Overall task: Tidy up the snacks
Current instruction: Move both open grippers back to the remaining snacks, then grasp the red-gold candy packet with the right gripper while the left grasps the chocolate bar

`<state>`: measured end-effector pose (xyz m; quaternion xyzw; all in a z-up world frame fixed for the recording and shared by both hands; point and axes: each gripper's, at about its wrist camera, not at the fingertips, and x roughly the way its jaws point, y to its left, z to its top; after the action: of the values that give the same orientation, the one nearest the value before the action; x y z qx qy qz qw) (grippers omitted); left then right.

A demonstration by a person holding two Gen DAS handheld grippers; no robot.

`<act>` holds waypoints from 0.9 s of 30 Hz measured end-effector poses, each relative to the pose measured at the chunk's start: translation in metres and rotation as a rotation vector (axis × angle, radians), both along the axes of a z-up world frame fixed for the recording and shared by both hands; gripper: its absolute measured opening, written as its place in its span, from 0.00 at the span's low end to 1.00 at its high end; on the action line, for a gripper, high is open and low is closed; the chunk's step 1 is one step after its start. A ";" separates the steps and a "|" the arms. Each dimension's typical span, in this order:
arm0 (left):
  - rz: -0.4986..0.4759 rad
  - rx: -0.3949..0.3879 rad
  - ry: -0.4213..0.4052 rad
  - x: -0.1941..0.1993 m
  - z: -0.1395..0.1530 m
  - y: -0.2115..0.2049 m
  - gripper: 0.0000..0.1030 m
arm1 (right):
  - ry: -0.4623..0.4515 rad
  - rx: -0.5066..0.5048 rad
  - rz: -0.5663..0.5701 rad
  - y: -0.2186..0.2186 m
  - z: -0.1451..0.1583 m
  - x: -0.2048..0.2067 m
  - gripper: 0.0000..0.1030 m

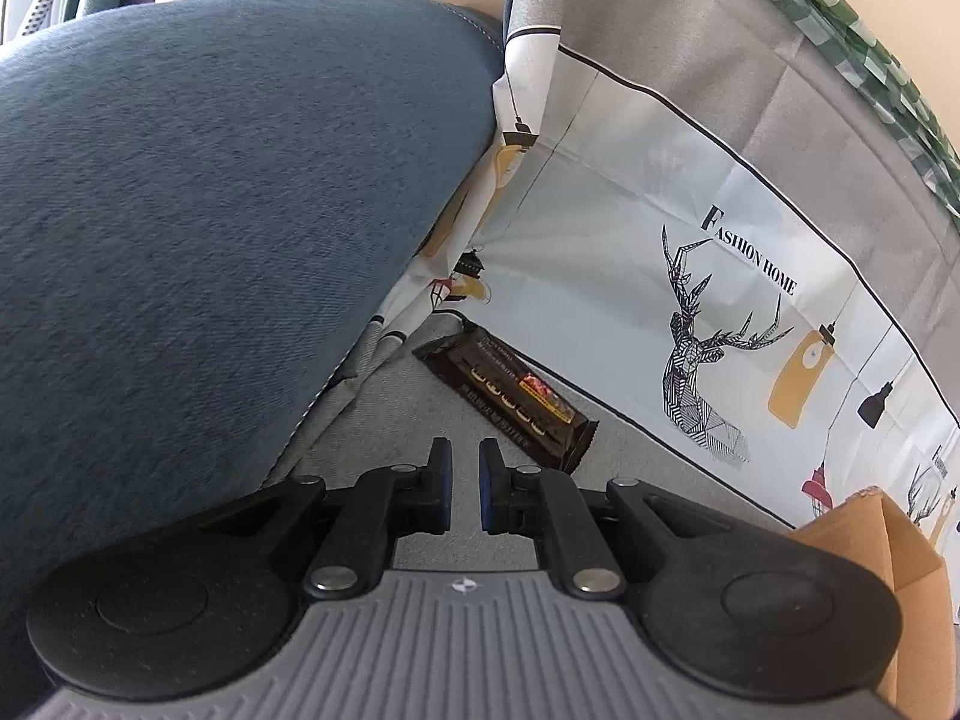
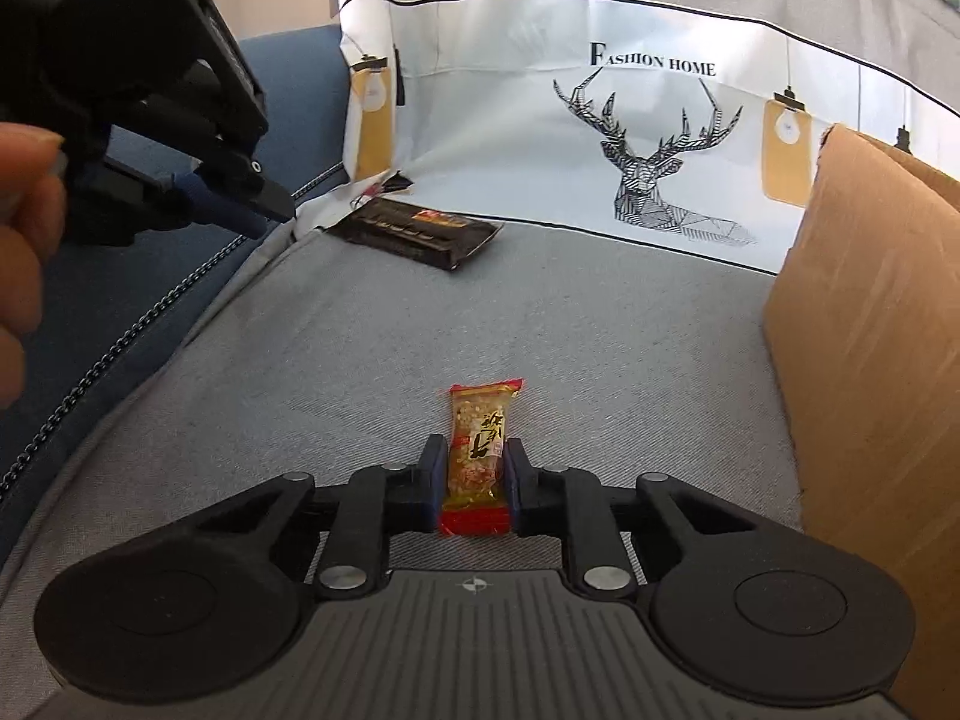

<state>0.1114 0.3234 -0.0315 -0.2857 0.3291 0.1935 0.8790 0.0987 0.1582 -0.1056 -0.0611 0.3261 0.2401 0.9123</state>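
Two handheld grippers work over a grey cushioned seat (image 2: 600, 324), each in a different state. On the right gripper (image 2: 474, 480), the blue-padded jaws are pressed against the long sides of a small red-and-gold snack bar (image 2: 478, 450); its rear sealed end sits between the pads and its far end points straight ahead, so the pack lies along the line of the fingers. A grip across the narrow width probably suits a slim pack, since the pads meet flat faces rather than the crimped ends. Whether the bar is already raised off the fabric cannot be told from this view. The left gripper (image 1: 465, 483) holds nothing: its jaws stand drawn nearly together with only a slim gap, aimed down at the seat, their tips just short of a dark chocolate-bar wrapper (image 1: 507, 399) that lies slantwise on the cushion, one end near the printed backing cloth (image 1: 630, 240) with its stag and the words "FASHION HOME". In the right wrist view the same left gripper (image 2: 264, 204) appears at upper left with part of a hand (image 2: 24, 252), above a blue cushion (image 1: 210, 180). At the right edge stands a cardboard box (image 2: 870, 330), its open flap beside the seat; judging by the task, it is the likely place for the snacks.
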 end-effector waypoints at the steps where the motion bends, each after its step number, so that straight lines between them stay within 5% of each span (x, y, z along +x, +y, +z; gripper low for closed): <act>1: 0.003 -0.005 -0.002 0.002 -0.001 0.001 0.08 | -0.002 0.002 -0.012 -0.001 0.001 0.001 0.19; 6: 0.011 -0.027 -0.012 0.013 -0.007 0.003 0.08 | -0.034 0.007 -0.086 -0.008 0.008 0.003 0.18; 11: 0.015 -0.049 -0.017 0.022 -0.015 0.006 0.11 | 0.045 -0.019 -0.141 -0.014 0.002 0.014 0.20; 14: 0.019 -0.068 -0.035 0.030 -0.020 0.010 0.26 | 0.051 -0.026 -0.164 -0.015 0.003 0.019 0.27; 22: 0.088 -0.131 -0.041 0.067 -0.036 0.016 0.73 | 0.057 -0.006 -0.171 -0.018 0.001 0.019 0.20; 27: 0.113 -0.059 0.017 0.098 -0.040 0.007 0.83 | 0.070 0.005 -0.209 -0.018 0.000 0.020 0.20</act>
<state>0.2091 0.3299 -0.0712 -0.3279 0.3253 0.2353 0.8552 0.1186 0.1402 -0.1060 -0.0160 0.3616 0.1466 0.9206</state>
